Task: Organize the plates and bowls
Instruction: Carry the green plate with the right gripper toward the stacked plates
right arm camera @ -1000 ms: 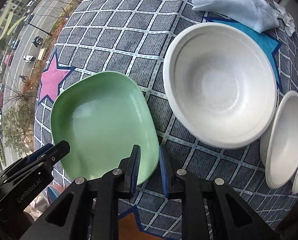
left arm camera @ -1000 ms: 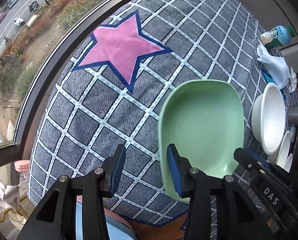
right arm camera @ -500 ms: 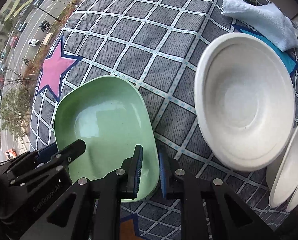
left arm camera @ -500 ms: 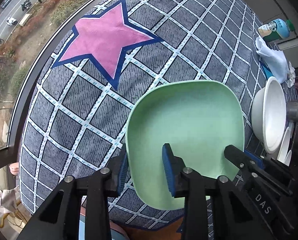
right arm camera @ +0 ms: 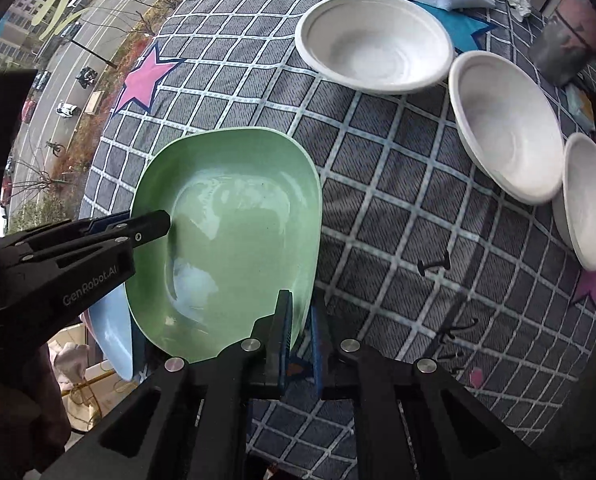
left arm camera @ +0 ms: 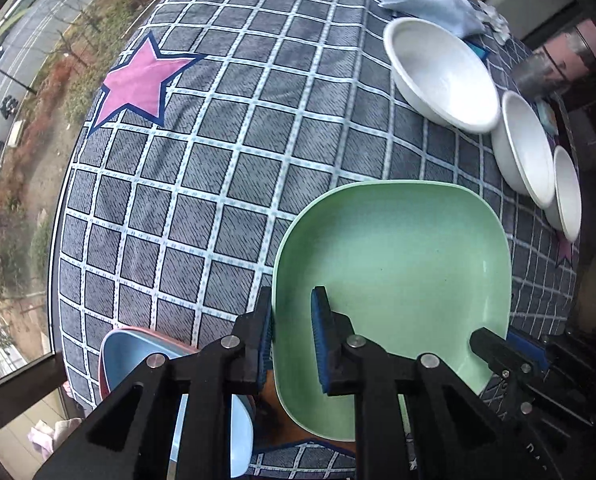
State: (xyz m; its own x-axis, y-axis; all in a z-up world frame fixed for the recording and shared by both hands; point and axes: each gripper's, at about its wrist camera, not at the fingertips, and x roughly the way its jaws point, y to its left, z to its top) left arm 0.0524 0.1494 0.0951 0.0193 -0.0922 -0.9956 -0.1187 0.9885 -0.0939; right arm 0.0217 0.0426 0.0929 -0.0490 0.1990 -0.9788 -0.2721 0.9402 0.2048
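Checked tablecloth [left arm camera: 226,168] — green plate [left arm camera: 393,264] (tilted) between both tongs [left arm camera: 292,332].

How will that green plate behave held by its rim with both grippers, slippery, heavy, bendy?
The green plate looks glossy, so its rim could slip between the pads. It keeps its shape between the left gripper and right gripper, so probably stiff. It looks thin, likely light.
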